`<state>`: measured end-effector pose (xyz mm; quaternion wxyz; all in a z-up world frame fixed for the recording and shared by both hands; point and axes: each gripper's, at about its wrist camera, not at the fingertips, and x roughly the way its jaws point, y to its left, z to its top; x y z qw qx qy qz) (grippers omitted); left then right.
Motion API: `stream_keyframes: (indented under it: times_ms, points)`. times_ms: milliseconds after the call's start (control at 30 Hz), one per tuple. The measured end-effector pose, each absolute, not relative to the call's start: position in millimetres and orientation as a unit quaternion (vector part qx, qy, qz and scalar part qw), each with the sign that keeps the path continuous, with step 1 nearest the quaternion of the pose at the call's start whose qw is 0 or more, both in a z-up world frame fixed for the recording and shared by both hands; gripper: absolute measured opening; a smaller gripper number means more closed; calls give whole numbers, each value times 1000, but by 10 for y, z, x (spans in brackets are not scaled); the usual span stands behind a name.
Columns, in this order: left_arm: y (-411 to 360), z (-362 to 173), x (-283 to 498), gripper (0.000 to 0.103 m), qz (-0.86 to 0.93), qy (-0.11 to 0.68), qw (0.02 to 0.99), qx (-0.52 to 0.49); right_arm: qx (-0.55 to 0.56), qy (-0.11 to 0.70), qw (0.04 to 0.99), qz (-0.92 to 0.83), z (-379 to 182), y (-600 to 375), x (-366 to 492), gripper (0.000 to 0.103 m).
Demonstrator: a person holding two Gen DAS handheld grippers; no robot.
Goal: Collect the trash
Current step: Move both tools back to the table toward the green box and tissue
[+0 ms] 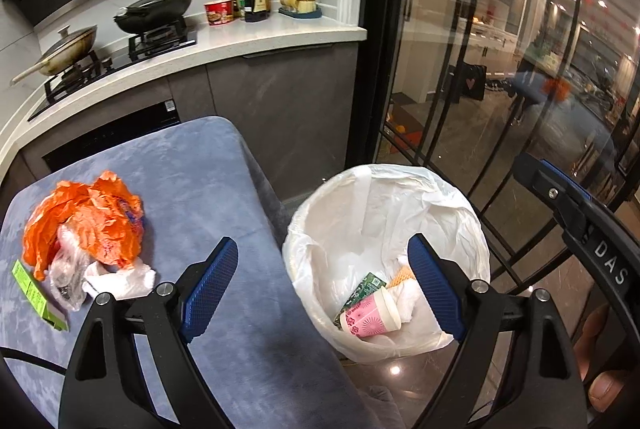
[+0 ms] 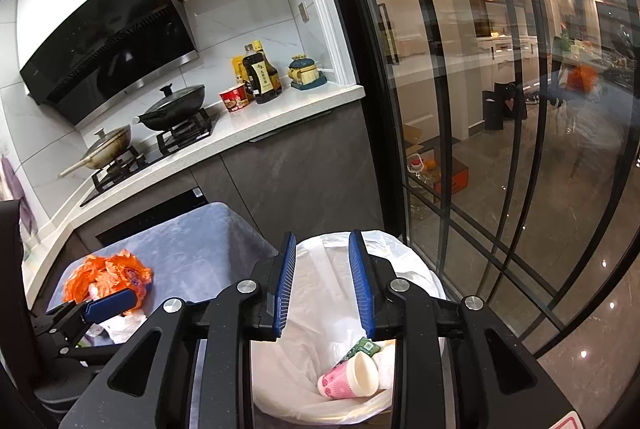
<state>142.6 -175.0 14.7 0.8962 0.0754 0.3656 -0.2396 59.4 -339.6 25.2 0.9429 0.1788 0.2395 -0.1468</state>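
A white-lined trash bin [image 1: 360, 189] stands on the floor right of a blue-covered table [image 1: 200, 181]. It holds a pink paper cup [image 1: 370, 317], a green wrapper [image 1: 366, 287] and tissue. On the table lie an orange plastic bag [image 1: 86, 217], clear plastic [image 1: 66, 273], a white crumpled bag [image 1: 122, 279] and a green box [image 1: 38, 295]. My left gripper [image 1: 324, 287] is open and empty, straddling the table edge and bin. My right gripper [image 2: 322, 285] is open and empty above the bin [image 2: 416, 269]; the cup [image 2: 348, 377] lies below it.
A kitchen counter [image 1: 280, 33] behind holds a stove with two pans, a red noodle cup, bottles and a spice set. A black-framed glass sliding door [image 1: 460, 109] stands right of the bin. The left gripper's blue finger [image 2: 112, 303] shows in the right wrist view near the trash.
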Motion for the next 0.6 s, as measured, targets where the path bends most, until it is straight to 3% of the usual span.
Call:
stream_keyframes:
  times_ms: [433, 600]
  points:
    - [-974, 346, 1502, 88, -174, 359, 917, 27, 156, 234, 954, -104, 430, -2850, 618, 40]
    - [-578, 372, 1524, 88, -142, 359, 922, 10, 146, 237, 957, -79, 479, -2544, 683, 41]
